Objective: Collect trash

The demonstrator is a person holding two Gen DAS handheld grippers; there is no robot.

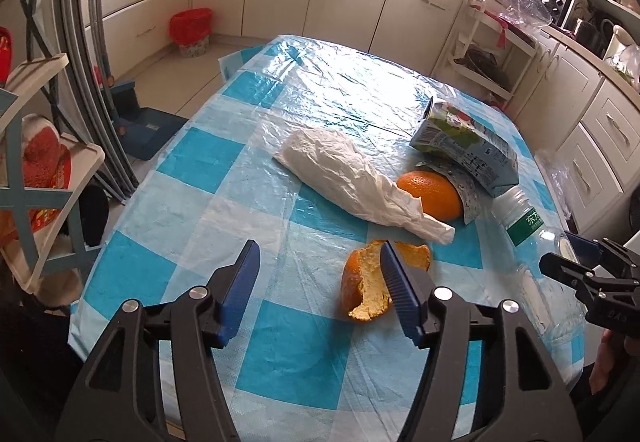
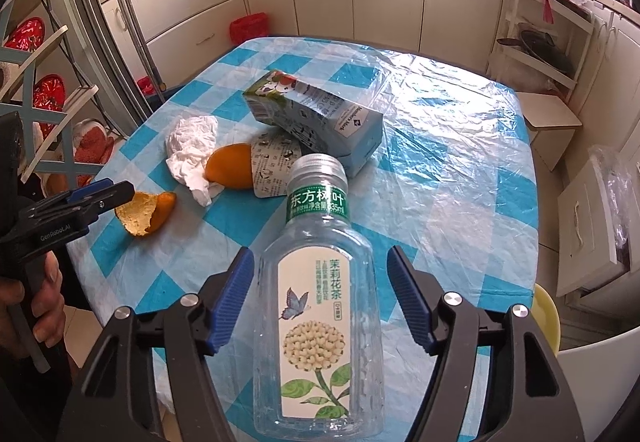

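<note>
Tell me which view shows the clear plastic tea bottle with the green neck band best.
Right wrist view: the clear plastic tea bottle fills the middle, label and cap readable. Left wrist view catches only its neck and shoulder at the right edge.

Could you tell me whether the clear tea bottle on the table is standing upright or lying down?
Lying down: the bottle rests on its side on the checked tablecloth, cap pointing away, between the right gripper's fingers.
</note>
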